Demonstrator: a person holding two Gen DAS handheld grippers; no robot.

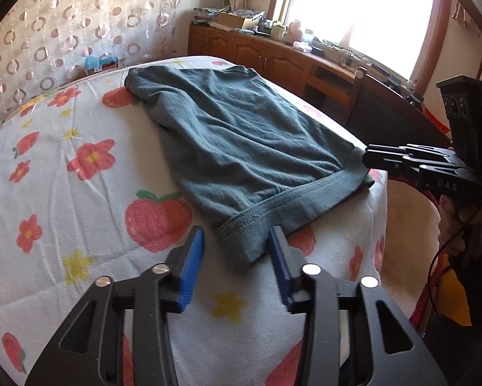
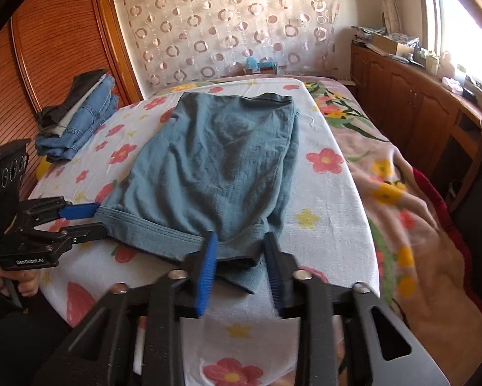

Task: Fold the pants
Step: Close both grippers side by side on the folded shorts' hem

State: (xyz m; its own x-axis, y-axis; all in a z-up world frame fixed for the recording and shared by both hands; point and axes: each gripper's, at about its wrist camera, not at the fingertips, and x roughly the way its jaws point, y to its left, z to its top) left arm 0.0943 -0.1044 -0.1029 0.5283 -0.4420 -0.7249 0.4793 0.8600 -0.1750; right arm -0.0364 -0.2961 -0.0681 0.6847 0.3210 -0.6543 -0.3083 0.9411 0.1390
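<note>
pants point(image 2: 215, 167): plain teal-grey
sheet point(image 1: 80, 199): white, printed with red flowers, yellow stars, peaches
curtain point(image 2: 228, 22): sheer cream with brown rings
blanket point(image 2: 411, 212): pink, yellow-flowered
gripper pads point(image 1: 192, 267): blue on black
cabinets point(image 2: 401, 96): reddish-brown wood
folded jeans point(image 2: 83, 122): blue denim

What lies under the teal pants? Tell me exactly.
The teal pants lie directly on a white sheet printed with red flowers, peaches and yellow stars. Beyond its right edge a pink floral blanket shows. The sheet beneath the pants themselves is covered and cannot be seen.
</note>
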